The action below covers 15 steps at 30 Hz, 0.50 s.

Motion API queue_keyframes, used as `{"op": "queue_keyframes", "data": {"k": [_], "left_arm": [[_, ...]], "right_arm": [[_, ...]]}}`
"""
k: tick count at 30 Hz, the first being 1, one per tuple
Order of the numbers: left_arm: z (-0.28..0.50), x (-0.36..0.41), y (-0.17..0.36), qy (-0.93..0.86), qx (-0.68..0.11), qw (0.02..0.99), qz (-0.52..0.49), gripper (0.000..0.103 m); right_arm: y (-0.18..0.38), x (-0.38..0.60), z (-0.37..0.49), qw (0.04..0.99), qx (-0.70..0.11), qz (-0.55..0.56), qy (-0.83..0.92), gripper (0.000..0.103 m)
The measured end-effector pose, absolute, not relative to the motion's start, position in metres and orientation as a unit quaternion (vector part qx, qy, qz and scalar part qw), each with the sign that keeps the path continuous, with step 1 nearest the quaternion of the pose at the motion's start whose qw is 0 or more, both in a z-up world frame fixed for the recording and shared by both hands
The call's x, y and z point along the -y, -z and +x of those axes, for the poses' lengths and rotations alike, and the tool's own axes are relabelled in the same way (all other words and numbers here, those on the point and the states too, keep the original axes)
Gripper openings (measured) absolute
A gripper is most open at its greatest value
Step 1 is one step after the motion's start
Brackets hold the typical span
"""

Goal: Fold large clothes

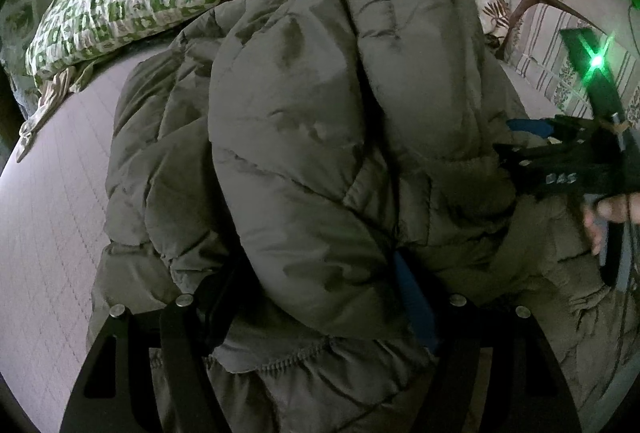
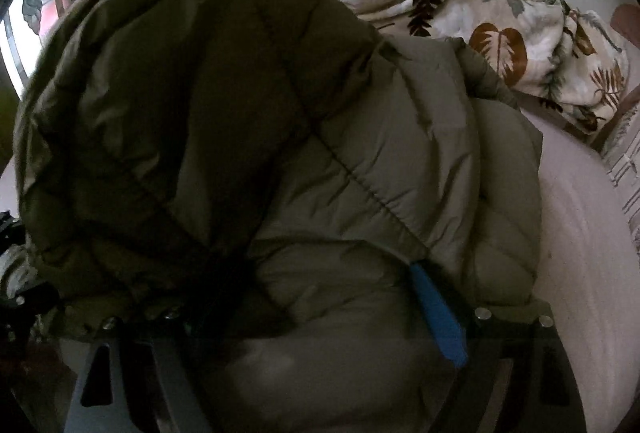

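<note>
A large olive-grey quilted puffer jacket (image 1: 320, 121) lies bunched on the pale bed sheet (image 1: 52, 233) and fills both views. My left gripper (image 1: 320, 297) is shut on a thick fold of the jacket; its blue pad (image 1: 414, 297) shows at the right, the other finger is buried in fabric. My right gripper (image 2: 332, 297) is shut on another fold of the jacket (image 2: 280, 137), with its blue pad (image 2: 438, 313) pressed against the fabric. The right gripper also shows in the left wrist view (image 1: 520, 141) at the jacket's right edge, held by a hand.
A green-and-white patterned pillow (image 1: 120, 5) lies at the far left of the bed. A leaf-print blanket (image 2: 460, 1) is heaped behind the jacket. A striped cushion and wooden frame (image 1: 548, 45) stand at the far right. Bare sheet (image 2: 580, 233) lies right of the jacket.
</note>
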<state>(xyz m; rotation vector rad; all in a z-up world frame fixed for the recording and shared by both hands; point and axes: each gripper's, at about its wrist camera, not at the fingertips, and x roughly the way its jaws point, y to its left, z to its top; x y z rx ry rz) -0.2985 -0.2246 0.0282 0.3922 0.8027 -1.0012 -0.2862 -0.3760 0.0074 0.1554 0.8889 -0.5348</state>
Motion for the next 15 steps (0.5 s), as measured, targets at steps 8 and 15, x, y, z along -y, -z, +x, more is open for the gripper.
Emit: {"op": "queue_keyframes", "data": {"k": [8, 15], "left_arm": [[-0.303, 0.221, -0.026, 0.468, -0.365, 0.785, 0.175, 0.074], [-0.302, 0.216, -0.023, 0.476, -0.361, 0.784, 0.169, 0.074]], "right_arm": [[-0.075, 0.384, -0.321, 0.897, -0.345, 0.155, 0.230, 0.088], [-0.079, 0.405, -0.256, 0.883, -0.380, 0.168, 0.219, 0.088]]}}
